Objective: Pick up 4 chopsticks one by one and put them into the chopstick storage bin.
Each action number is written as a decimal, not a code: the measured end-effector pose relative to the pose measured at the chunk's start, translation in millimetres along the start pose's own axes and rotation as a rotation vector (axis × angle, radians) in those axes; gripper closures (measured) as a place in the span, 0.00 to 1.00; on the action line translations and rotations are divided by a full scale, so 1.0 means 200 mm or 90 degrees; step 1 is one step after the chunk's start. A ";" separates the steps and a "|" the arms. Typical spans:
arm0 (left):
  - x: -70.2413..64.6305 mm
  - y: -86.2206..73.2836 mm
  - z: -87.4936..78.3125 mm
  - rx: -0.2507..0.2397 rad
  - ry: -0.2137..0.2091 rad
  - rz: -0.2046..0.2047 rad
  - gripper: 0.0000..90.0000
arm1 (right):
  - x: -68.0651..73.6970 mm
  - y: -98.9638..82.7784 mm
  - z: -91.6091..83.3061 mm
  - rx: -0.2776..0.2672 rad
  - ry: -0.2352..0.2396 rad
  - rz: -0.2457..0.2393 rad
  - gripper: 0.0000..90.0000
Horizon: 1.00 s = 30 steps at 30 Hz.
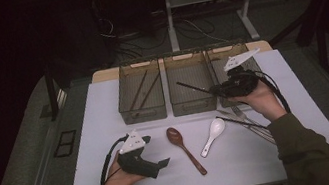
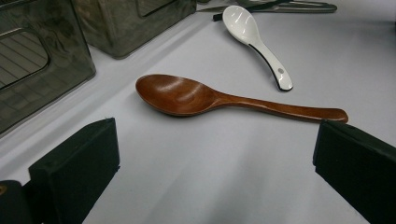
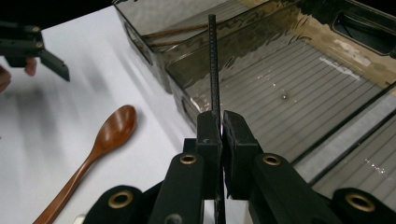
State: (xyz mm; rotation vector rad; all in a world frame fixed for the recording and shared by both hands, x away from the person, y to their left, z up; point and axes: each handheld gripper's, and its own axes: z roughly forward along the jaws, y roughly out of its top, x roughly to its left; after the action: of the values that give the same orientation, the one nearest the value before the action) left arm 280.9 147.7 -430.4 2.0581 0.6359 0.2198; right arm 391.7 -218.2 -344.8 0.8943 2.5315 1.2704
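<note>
Clamped jaws of right gripper (image 3: 220, 128) carry a black chopstick (image 3: 214, 65) toward the middle bin (image 3: 299, 70) at twelve o'clock; its tip could snag the rim.

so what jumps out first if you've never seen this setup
The right gripper clamps a black chopstick over the middle bin of three. In front lie a wooden spoon and a white spoon, with the left gripper open beside them.
</note>
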 end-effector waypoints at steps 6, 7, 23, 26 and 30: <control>0.00 0.00 0.00 -0.001 -0.003 -0.002 0.00 | 0.01 0.07 0.06 0.002 -0.005 0.001 0.95; 0.00 0.00 0.01 -0.001 -0.004 -0.001 0.00 | 0.01 0.09 0.07 0.005 -0.006 0.003 0.95; -0.02 0.00 0.01 -0.006 -0.014 0.002 0.00 | 0.07 0.32 0.33 0.034 -0.015 -0.010 0.95; -0.02 0.01 0.01 -0.006 -0.018 0.006 0.00 | 0.08 0.37 0.39 0.040 -0.020 -0.006 0.95; -0.02 0.01 0.00 -0.002 -0.019 0.012 0.00 | 0.09 0.43 0.46 0.049 -0.028 0.001 0.95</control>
State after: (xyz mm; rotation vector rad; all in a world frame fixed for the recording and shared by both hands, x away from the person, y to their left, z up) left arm 279.0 144.5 -428.9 2.0616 0.5986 0.2004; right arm 452.1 -105.5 -333.1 0.9285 2.5617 1.1479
